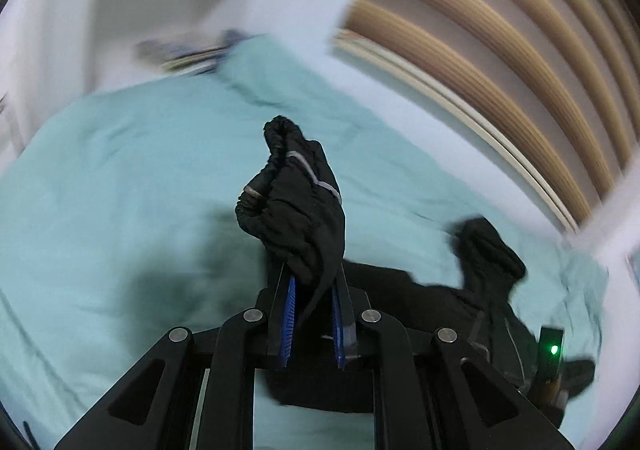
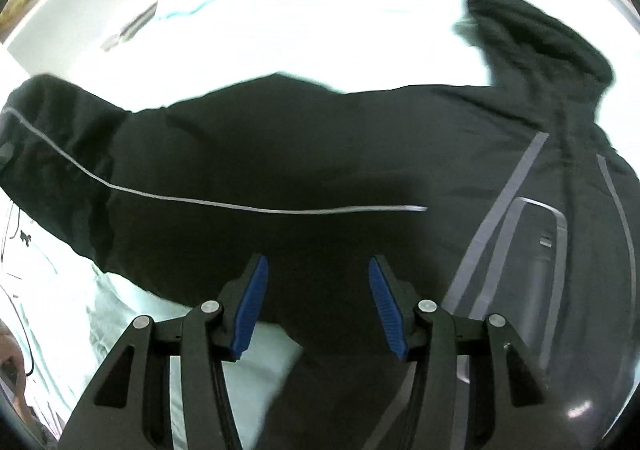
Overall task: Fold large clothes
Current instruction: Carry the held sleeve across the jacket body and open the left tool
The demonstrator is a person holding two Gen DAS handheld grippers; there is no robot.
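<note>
The black jacket (image 2: 304,153) lies spread on the mint bedsheet (image 1: 120,177). Our left gripper (image 1: 312,290), angled downward, pinches a bunched sleeve cuff (image 1: 292,189) lifted above the bed. Our right gripper (image 2: 318,290) points steeply down over the jacket's body, jaws half apart, gripping nothing.

No text, label, brand or number can be read in either view; both are blurred.

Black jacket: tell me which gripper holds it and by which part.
The left gripper is shut on the black jacket at a sleeve cuff. The right gripper is open above it, holding nothing.
</note>
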